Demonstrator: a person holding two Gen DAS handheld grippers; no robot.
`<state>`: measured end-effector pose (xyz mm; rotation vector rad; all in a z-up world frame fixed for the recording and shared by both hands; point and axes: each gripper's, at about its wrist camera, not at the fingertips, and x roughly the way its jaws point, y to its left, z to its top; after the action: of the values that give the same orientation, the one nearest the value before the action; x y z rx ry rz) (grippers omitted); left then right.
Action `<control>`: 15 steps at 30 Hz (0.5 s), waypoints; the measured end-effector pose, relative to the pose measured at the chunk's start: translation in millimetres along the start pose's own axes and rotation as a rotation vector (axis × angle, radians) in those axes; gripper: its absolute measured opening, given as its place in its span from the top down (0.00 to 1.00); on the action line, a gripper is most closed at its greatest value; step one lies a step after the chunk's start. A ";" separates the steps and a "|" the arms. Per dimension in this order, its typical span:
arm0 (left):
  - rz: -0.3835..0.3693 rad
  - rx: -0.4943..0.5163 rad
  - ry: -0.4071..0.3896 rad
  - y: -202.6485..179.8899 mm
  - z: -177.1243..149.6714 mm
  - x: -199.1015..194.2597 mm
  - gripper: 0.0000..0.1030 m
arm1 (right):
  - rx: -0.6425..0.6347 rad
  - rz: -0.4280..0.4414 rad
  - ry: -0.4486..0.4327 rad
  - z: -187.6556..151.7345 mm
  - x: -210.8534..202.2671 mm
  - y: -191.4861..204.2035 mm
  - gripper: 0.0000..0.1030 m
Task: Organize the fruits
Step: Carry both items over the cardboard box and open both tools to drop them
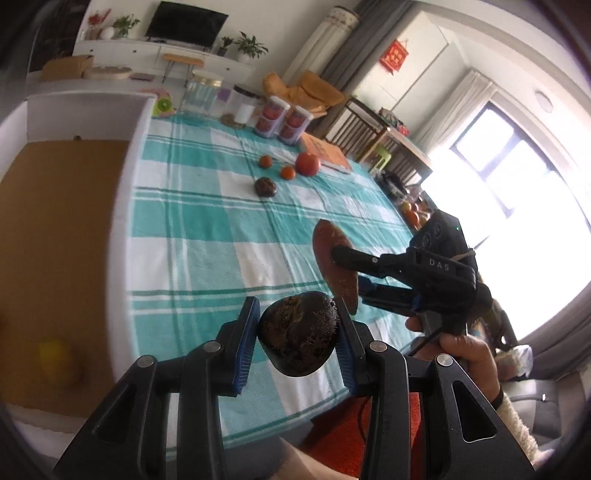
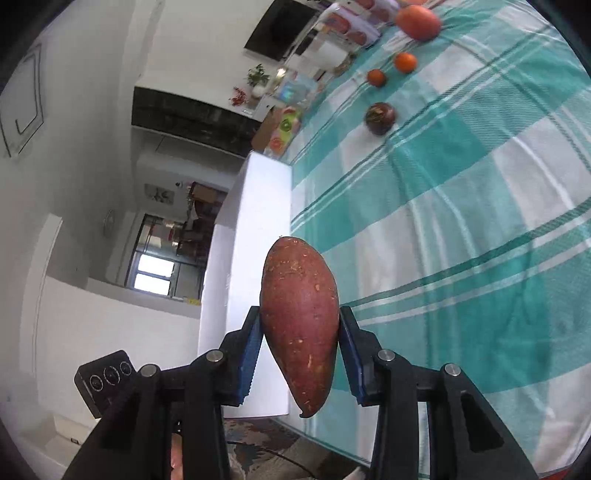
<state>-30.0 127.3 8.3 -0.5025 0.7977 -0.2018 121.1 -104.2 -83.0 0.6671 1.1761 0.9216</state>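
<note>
My left gripper (image 1: 297, 332) is shut on a dark, round, scaly fruit (image 1: 297, 332), lifted above the checked tablecloth (image 1: 192, 229). My right gripper (image 2: 300, 350) is shut on a reddish sweet potato (image 2: 300, 317) held upright; the left wrist view shows that sweet potato (image 1: 334, 266) and the right gripper (image 1: 347, 271) just beyond the dark fruit. On the cloth farther off lie a second dark fruit (image 1: 266, 186), two small oranges (image 1: 265, 161) (image 1: 287, 172) and a large red tomato (image 1: 307, 163). The right wrist view shows them too: dark fruit (image 2: 380, 118), oranges (image 2: 376, 77) (image 2: 405, 61), tomato (image 2: 418, 22).
A white box with a brown inside (image 1: 55, 236) stands left of the cloth, a yellow thing (image 1: 61, 360) blurred in it. Jars and printed cans (image 1: 282, 120) line the table's far end beside an orange book (image 1: 327, 153). A bowl of fruit (image 1: 415, 214) sits off the right edge.
</note>
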 end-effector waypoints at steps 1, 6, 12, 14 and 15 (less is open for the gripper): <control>0.034 -0.013 -0.033 9.8 3.9 -14.4 0.61 | -0.033 0.019 0.021 -4.2 12.3 19.2 0.61; 0.338 -0.083 -0.134 82.6 14.1 -55.7 0.61 | -0.221 0.067 0.130 -20.7 86.2 110.8 0.60; 0.545 -0.189 -0.106 153.4 -7.4 -60.0 0.61 | -0.414 -0.081 0.255 -51.5 180.8 156.1 0.60; 0.585 -0.198 -0.098 162.3 -13.7 -57.5 0.61 | -0.478 -0.150 0.270 -63.3 203.7 160.1 0.60; 0.605 -0.196 -0.093 164.7 -15.9 -56.0 0.61 | -0.514 -0.187 0.273 -69.3 213.2 162.3 0.60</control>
<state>-82.2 284.1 -48.4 -0.4300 0.8485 0.4594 37.7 159.2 -66.6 0.0162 1.1512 1.1201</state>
